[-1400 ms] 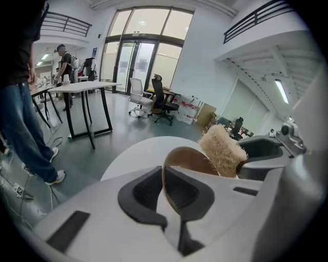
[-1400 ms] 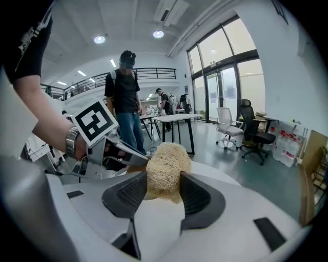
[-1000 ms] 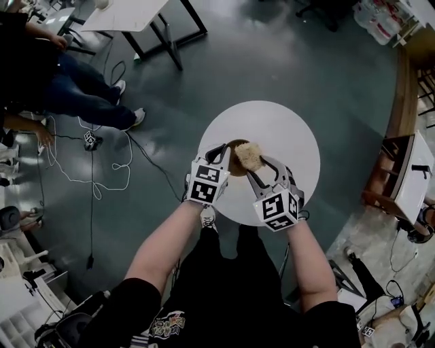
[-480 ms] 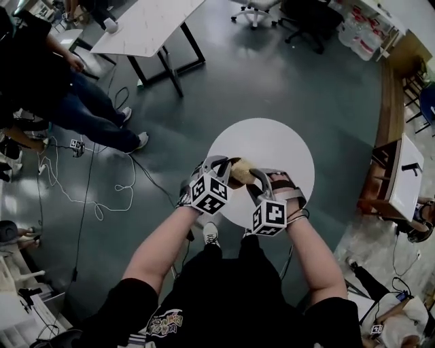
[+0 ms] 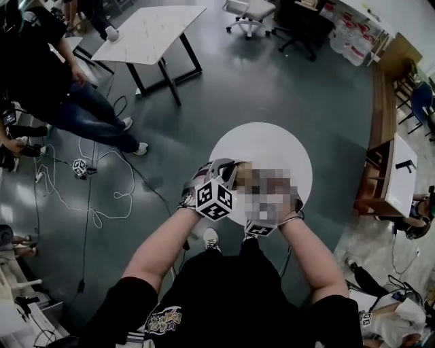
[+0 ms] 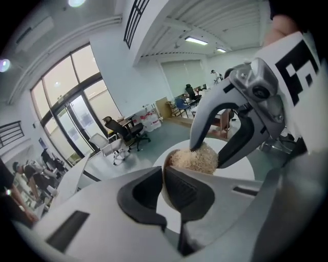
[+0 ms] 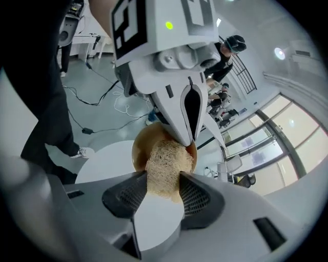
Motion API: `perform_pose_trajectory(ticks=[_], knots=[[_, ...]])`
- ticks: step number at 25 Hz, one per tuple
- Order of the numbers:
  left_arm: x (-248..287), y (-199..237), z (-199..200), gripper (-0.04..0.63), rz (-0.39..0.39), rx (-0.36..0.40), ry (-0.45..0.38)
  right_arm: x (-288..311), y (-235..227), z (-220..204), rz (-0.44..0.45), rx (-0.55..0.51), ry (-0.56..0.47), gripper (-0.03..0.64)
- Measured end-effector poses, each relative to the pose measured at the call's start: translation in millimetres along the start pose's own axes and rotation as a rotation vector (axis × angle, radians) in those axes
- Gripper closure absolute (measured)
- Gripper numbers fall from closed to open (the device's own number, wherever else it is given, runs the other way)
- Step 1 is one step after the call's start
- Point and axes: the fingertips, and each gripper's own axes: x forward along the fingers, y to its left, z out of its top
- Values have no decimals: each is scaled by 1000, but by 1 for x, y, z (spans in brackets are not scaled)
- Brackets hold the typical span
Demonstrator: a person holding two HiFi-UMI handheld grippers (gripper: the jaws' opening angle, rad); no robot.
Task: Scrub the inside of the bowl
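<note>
A brown bowl (image 7: 139,149) is over the round white table (image 5: 272,143). My left gripper (image 6: 163,179) is shut on its thin rim (image 6: 167,157), one pad inside the bowl and one outside. My right gripper (image 7: 164,187) is shut on a tan fibrous scrubber (image 7: 165,169), which is pressed into the bowl. The left gripper view shows the scrubber (image 6: 195,159) between the right gripper's fingers (image 6: 204,130). In the head view my left gripper (image 5: 221,170) shows at the table's near left, and a blurred patch covers most of the right one.
The small table stands alone on a grey-green floor. People (image 5: 47,75) are at the left, with white cables (image 5: 102,197) on the floor beside them. A white desk (image 5: 149,30) and office chairs (image 5: 248,13) are at the back, and wooden furniture (image 5: 391,177) is at the right.
The head view has tilted up, showing more of the room. Both grippers have drawn closer together near the table's near edge, still on the bowl and the scrubber.
</note>
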Motion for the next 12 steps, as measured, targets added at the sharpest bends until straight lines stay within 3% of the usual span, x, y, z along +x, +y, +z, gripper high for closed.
perform_pose_trajectory(ticks=[4,12], knots=[[-10,5,8,572,36,-16,-46,-4,-3,3,3,144,38,411],[-24,17,5,568,56,-234,-118,-9,7,13,108,435,32,413]])
